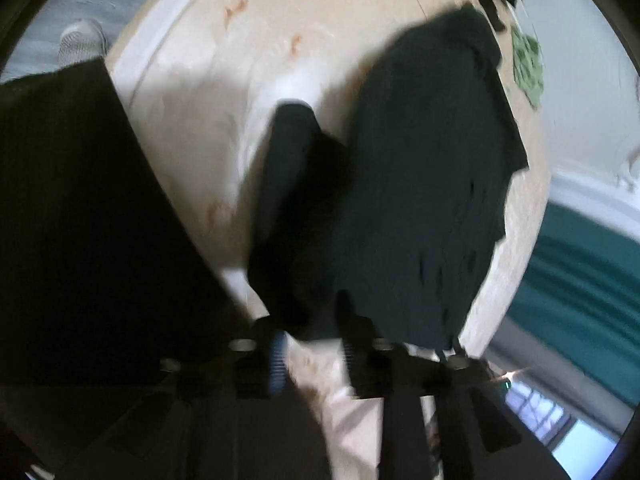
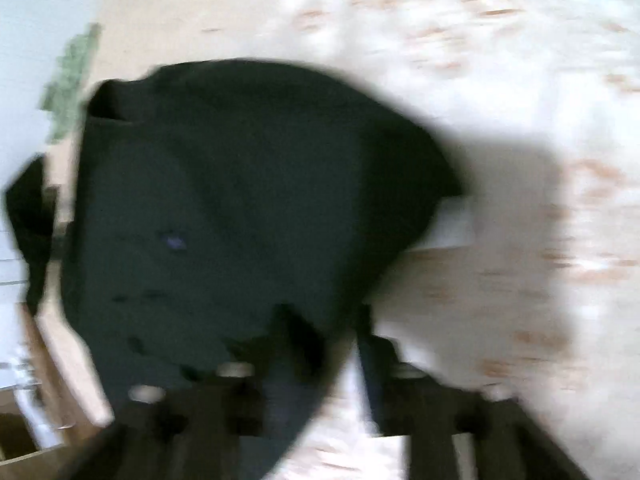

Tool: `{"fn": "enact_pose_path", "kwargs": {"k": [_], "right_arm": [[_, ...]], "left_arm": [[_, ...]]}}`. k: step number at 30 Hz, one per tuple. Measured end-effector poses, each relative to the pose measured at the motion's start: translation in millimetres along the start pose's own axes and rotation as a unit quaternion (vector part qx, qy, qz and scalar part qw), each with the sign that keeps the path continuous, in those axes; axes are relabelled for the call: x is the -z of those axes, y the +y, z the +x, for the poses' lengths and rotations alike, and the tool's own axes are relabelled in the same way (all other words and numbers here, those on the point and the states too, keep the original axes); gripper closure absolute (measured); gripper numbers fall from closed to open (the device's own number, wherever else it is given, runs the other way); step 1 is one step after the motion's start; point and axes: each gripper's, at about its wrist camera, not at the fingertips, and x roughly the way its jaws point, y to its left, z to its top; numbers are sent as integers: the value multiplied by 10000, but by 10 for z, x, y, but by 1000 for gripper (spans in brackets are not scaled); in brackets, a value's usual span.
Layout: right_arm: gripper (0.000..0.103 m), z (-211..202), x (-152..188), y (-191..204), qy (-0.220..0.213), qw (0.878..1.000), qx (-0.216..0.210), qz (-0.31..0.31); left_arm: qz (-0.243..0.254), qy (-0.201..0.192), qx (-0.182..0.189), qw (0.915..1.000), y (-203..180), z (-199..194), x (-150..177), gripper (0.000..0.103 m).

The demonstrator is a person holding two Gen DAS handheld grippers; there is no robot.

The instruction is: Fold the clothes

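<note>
Dark garment (image 1: pixel 432 184) lengthwise away from both grippers across the table (image 1: pixel 208 80), jaws' grip unclear.

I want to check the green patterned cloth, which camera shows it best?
The left wrist view: the green patterned cloth lies on the table beyond the dark garment, moderately sharp. The right wrist view shows only a blurred green smear at its left edge.

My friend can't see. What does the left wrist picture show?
A dark garment lies spread on a pale patterned cloth, seen blurred from above. The left gripper hangs over its near edge, jaws apart, with dark fabric bunched just ahead. A green patterned cloth lies beyond, and a pale shoe stands on the floor.
</note>
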Motion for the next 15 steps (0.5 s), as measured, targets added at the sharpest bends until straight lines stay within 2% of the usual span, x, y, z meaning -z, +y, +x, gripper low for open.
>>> {"fn": "enact_pose_path", "kwargs": {"k": [1,4,6,8,10,12,15], "right_arm": [[51,-118,-29,3,-109,9998,80,-156],[51,-439,-144,170,-409,9955,130,-850],[51,-517,-251,494,-454,9881,-134,-1465],[51,-418,-364,906,-365,9805,-337,-1902],[51,-188,-523,1446,-195,9710,-579,-2310],[55,71,-695,2011,-50,9627,-726,-2607],[59,400,-977,2774,109,9510,-899,-2958]], "left_arm": [[105,-76,-61,9999,-36,-86,-41,49],[437,-452,-365,9974,-172,-437,-165,49],[707,-685,-600,9933,-390,-572,-391,49],[977,-916,-834,9875,-607,-708,-617,49],[1297,-953,-1128,9805,-935,-594,-1059,49],[1731,-911,-1497,9692,-1276,-450,-1402,49],[2549,-853,-2145,9390,-1790,-237,-1783,49]]}}
